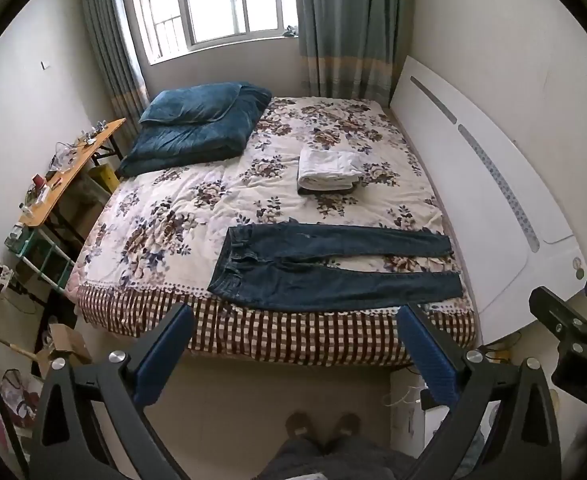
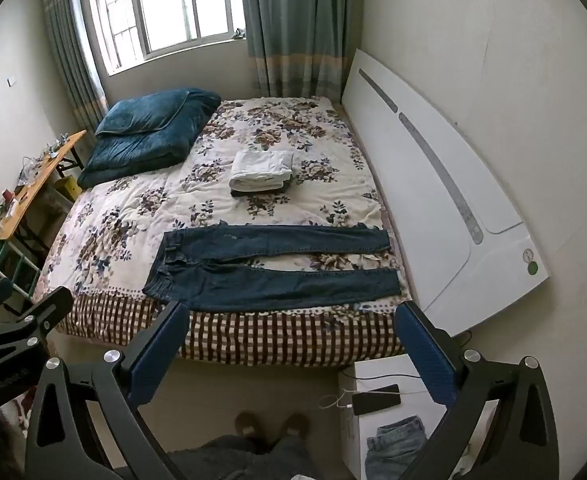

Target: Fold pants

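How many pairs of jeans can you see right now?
2. Dark jeans lie flat along the bed's near edge; a lighter pair lies on the white cabinet beside it. The folded stack may hide more.

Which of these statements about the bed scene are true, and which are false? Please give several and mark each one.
1. The dark jeans lie flat with both legs spread apart. True.
2. The left gripper is shut on the waistband. False: it is open, apart from the jeans.
3. The folded white cloth lies on the jeans. False: it lies farther back on the bed.
4. The right gripper is open. True.
5. The waistband points towards the headboard. False: the leg ends do.
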Demonstrator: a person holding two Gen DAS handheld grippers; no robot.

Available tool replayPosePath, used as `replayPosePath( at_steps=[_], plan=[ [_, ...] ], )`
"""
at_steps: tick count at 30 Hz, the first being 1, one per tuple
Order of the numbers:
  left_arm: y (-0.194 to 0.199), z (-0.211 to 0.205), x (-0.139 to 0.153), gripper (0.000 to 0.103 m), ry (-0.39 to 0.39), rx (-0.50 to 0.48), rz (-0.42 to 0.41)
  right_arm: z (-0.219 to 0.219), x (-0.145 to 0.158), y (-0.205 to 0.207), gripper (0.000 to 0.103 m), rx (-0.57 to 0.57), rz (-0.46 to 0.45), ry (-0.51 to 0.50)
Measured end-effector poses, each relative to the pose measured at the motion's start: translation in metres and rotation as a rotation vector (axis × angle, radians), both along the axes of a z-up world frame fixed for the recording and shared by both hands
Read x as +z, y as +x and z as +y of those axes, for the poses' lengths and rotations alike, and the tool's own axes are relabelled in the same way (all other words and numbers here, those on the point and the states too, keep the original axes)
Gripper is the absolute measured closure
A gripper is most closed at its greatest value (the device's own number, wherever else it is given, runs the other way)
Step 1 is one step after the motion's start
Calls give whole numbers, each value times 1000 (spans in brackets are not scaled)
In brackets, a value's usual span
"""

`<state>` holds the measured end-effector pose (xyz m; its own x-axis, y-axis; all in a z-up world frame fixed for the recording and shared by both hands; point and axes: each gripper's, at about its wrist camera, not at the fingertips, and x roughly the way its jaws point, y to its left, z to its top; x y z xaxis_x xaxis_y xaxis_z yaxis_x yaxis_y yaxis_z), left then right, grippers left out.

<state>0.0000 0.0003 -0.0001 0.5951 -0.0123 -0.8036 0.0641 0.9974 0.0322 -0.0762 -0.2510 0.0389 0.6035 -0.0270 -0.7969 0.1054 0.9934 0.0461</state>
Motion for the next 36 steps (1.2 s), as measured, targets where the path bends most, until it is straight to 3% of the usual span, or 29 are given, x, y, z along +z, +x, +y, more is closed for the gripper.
replayPosePath(
  at_steps=[36],
  plan=[
    [-6,-7,4,0,5,-4,-20,-4,1,-4,0,3,-11,-2]
  ],
)
